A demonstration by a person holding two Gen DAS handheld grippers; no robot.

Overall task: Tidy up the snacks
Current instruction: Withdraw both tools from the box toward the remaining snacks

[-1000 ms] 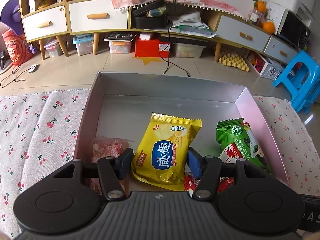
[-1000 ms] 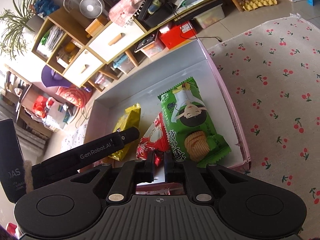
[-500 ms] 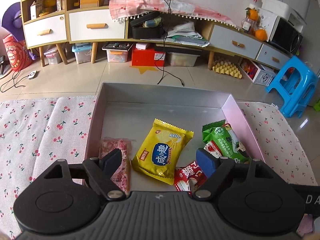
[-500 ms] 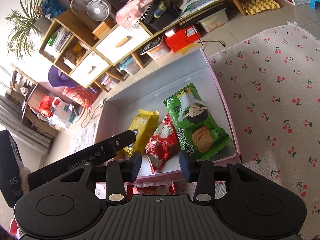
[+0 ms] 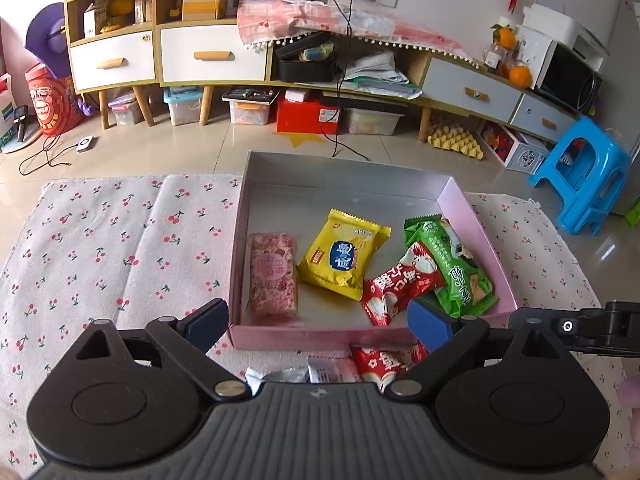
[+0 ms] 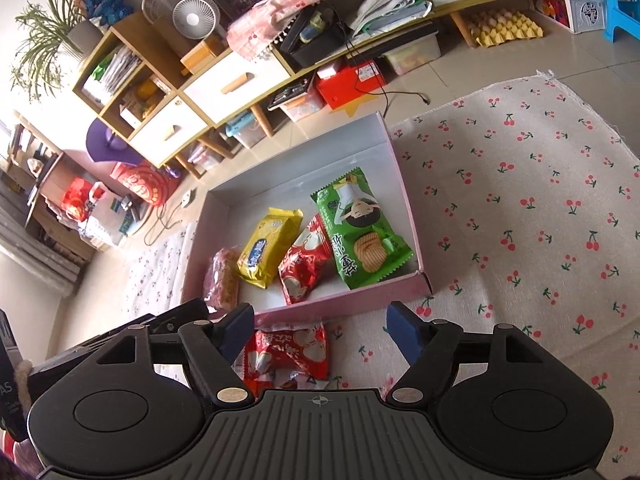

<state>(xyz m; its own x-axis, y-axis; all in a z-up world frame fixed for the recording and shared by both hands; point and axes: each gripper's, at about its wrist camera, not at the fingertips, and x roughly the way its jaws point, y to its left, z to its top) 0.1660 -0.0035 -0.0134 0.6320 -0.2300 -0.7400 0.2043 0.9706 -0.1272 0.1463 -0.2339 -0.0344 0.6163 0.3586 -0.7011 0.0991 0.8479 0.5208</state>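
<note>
While the left wrist view looks straight into the pink box (image 5: 472,216) and shows a silver-wrapped snack (image 5: 276,376) and a pale pink packet (image 5: 332,370) lying just outside its near wall, the right wrist view takes in the wide cherry-print cloth (image 6: 540,208) to the box's right. Inside the box lie four snacks side by side: a pink speckled bar (image 5: 273,276), a yellow packet (image 5: 340,258), a red packet (image 5: 400,284) and a green chip packet (image 5: 452,264), the red one overlapping the green. A second red packet (image 6: 286,354) rests on the cloth outside. The left gripper (image 5: 318,326) and the right gripper (image 6: 320,330) both stand wide open, holding nothing.
</note>
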